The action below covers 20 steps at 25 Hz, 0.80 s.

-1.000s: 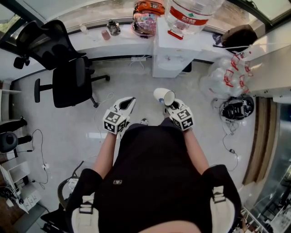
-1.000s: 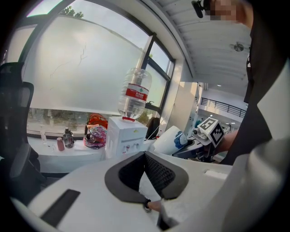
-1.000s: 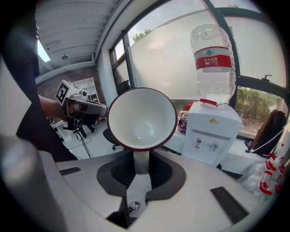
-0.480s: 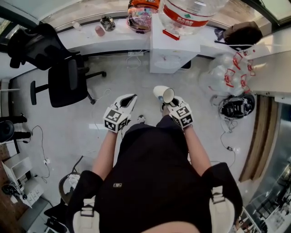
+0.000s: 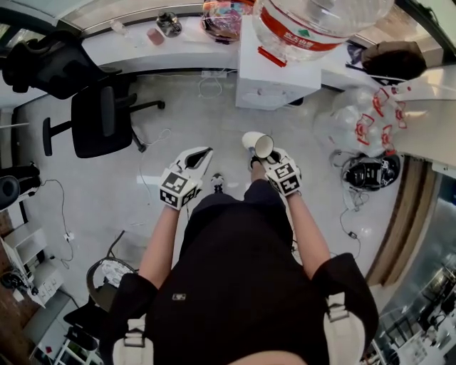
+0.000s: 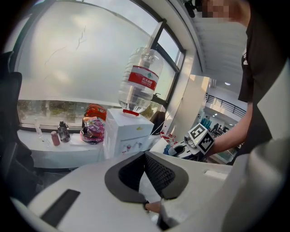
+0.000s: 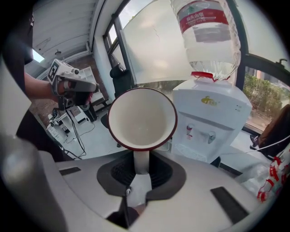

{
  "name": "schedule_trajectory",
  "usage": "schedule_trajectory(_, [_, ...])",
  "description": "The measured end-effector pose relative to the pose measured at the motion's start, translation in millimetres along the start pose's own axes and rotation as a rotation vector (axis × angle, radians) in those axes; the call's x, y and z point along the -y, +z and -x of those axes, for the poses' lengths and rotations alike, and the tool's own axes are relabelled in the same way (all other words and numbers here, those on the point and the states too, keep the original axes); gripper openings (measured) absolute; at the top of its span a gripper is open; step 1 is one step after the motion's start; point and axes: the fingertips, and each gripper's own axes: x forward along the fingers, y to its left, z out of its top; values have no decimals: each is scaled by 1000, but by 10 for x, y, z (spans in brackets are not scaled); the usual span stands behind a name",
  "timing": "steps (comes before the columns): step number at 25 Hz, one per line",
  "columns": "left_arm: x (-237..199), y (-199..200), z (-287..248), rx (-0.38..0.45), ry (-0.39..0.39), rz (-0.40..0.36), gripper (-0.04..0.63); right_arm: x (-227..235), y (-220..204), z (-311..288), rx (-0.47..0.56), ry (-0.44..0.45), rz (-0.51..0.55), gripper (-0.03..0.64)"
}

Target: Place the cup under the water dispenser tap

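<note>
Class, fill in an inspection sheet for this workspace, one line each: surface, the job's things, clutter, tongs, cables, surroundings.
Surface: pale floor; the water dispenser stands ahead of the person.
Job's things: white cup with a dark red rim, empty, tipped on its side, not yet under the taps.
Clutter: small bottles and a colourful bag on the counter; clear plastic bags beside the dispenser.
Tongs: left tongs open, empty; right tongs shut on the cup's handle.
Cables: loose cables on the floor.
Surroundings: office chair; windows behind the counter.
</note>
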Motion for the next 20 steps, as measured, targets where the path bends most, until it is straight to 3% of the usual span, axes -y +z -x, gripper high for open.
schedule_trajectory(10, [-256,-79,-179,-21,67,46,0,416,-206,-575,-106,64,5,37])
schedule_trajectory(20, [-491,-125,-389,-42,91,61,0,843,-380,-1062,-200,48,83,37])
